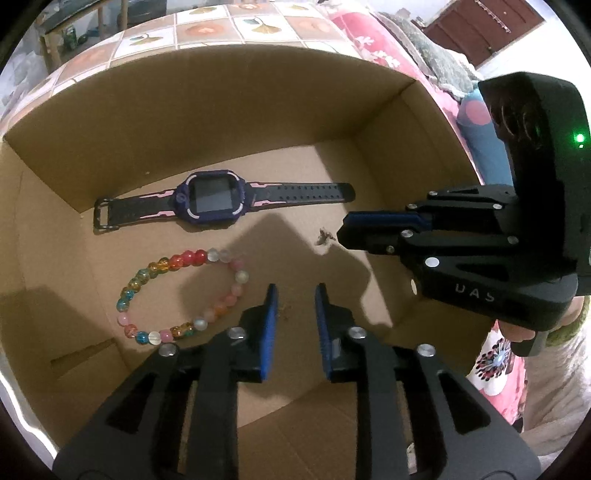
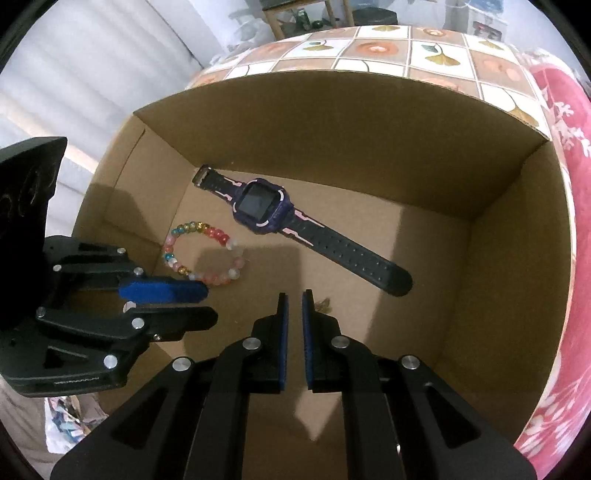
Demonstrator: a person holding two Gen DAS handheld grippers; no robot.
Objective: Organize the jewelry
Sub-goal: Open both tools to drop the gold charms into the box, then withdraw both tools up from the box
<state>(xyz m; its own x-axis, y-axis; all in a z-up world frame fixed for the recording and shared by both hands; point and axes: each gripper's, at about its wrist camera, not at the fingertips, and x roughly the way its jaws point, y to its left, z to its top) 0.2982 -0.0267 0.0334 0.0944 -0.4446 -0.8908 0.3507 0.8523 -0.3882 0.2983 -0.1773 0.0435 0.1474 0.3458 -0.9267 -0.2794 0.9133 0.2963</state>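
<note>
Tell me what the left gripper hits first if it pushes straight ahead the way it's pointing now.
Most likely bare cardboard: the left gripper aims at the floor of the box, between the bead bracelet and the right gripper. Its jaws stand slightly apart with nothing between them. Depth is hard to judge.

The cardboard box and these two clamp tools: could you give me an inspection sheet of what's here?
Surface: cardboard box, open top, on a tile-patterned cloth.
Job's things: watch lying flat on the box floor; bead bracelet beside it, apart.
Clutter: small debris speck.
Grippers: left gripper jaws slightly apart, empty; right gripper jaws nearly shut, empty.
Cables: nothing seen.
Surroundings: red floral fabric, wooden door.
</note>
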